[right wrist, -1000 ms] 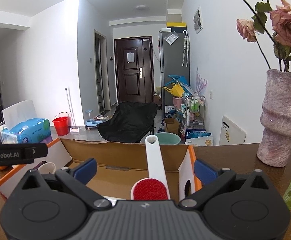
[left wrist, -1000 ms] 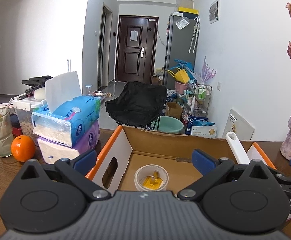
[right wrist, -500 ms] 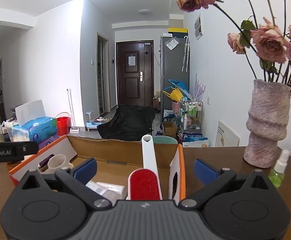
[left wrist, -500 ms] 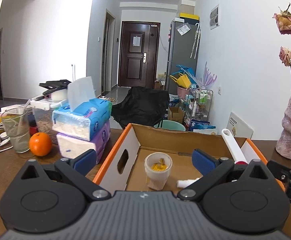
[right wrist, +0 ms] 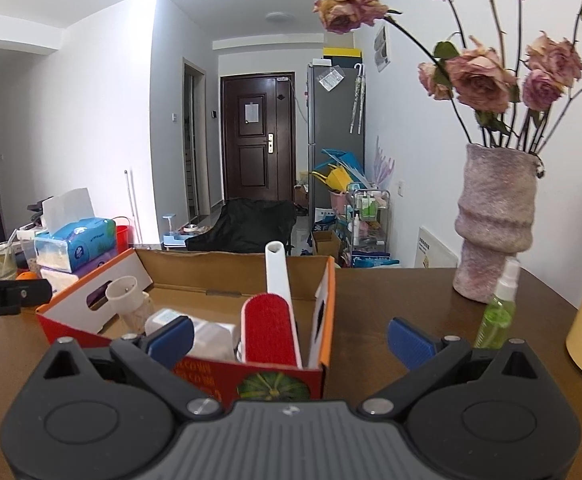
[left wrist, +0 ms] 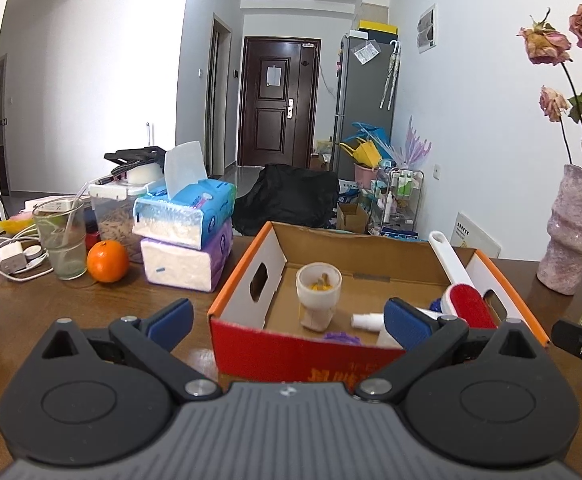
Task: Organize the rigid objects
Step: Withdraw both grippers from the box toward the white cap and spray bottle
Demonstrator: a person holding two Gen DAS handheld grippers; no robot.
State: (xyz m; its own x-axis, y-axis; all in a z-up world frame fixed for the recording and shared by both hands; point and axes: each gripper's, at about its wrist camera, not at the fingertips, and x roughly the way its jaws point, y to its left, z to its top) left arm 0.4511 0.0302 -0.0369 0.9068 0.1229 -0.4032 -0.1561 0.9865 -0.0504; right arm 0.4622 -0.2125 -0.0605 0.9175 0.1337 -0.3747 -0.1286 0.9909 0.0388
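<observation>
The lint brush (right wrist: 270, 326) leans in the cardboard box (right wrist: 227, 276) at centre frame, handle pointing up and away; both grippers (left wrist: 289, 322) (right wrist: 289, 336) hover empty, jaws spread wide.

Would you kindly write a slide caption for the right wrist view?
Open right gripper faces a cardboard box holding a red lint brush; a green spray bottle stands outside.
</observation>
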